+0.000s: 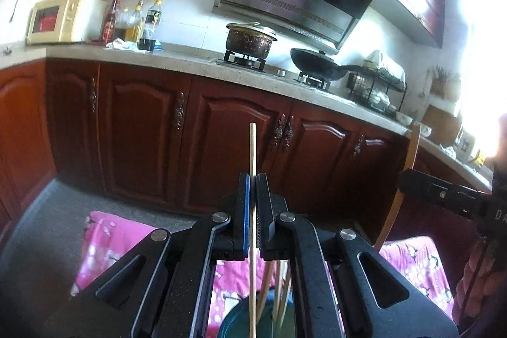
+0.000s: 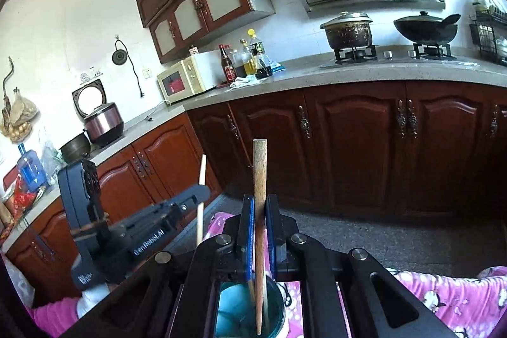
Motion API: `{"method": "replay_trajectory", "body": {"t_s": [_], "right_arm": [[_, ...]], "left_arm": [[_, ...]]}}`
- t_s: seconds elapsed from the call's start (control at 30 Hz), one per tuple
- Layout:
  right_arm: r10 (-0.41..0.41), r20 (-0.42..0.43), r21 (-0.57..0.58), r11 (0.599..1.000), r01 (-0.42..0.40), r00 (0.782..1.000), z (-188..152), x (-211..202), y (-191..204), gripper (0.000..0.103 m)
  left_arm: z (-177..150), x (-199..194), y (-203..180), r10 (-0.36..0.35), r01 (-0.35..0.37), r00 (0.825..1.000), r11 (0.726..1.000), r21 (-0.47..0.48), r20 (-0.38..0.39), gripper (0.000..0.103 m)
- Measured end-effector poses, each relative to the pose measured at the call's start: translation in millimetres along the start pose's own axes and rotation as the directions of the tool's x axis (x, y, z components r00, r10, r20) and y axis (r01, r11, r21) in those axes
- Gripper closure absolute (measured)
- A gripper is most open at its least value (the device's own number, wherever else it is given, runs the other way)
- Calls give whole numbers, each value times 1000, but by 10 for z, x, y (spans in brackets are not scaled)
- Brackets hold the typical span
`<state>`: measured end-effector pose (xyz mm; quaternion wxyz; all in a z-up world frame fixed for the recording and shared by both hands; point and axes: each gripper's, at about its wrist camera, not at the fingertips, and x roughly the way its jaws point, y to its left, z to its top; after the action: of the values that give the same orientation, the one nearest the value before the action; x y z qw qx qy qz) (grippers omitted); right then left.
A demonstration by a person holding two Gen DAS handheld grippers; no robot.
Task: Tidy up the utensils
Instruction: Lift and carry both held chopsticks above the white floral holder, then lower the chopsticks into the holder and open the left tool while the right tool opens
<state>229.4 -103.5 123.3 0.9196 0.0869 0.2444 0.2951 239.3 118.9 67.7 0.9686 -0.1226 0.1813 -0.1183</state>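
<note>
My left gripper is shut on a thin pale chopstick that stands upright through its jaws. Its lower end reaches down beside a teal cup holding several more sticks. My right gripper is shut on a thicker wooden utensil handle, whose lower end sits inside the teal cup. The cup rests on a pink patterned cloth. The two views show each other's gripper: the right gripper with its wooden handle at the right, the left gripper with the chopstick at the left.
Dark red cabinets run under a grey counter ahead. On it stand a microwave, bottles, a pot and a wok on the stove, and a dish rack. Grey floor lies between.
</note>
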Motion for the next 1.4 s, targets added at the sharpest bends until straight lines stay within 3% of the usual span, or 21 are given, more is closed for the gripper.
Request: {"method": "replay_trajectory", "body": {"t_s": [0.13, 0.3, 0.5, 0.8, 1.07, 1.3, 1.37, 1.4], "right_arm": [[-9, -12, -13, 1000, 9, 1000, -73, 172, -39, 97], [-6, -41, -10, 1000, 5, 999, -245, 310, -99, 97], [6, -102, -9, 1000, -7, 995, -468, 389, -133, 97], [6, -175, -3, 1000, -6, 985, -698, 471, -170, 96], [-1, -183, -16, 1000, -2, 983, -696, 474, -160, 96], [65, -217, 67, 996, -51, 974, -672, 558, -242, 95], [63, -219, 82, 996, -46, 974, -686, 550, -264, 91], [60, -220, 86, 995, -42, 974, -693, 540, -271, 86]], "left_arm": [[-89, 76, 12, -2, 2, 1000, 1000, -1, 18, 101], [-267, 34, -96, 12, -15, 999, 997, 69, 46, 100], [-467, -14, -123, 23, -26, 999, 995, 100, 30, 100], [-429, -107, -82, 53, -57, 998, 994, 92, 42, 100], [-535, -25, -63, 34, -34, 999, 997, 69, -9, 101], [-636, -17, -57, 27, -19, 994, 997, 78, -103, 100], [-645, -31, -55, 31, -22, 992, 997, 77, -119, 96], [-652, -41, -54, 31, -22, 992, 997, 76, -122, 88]]}}
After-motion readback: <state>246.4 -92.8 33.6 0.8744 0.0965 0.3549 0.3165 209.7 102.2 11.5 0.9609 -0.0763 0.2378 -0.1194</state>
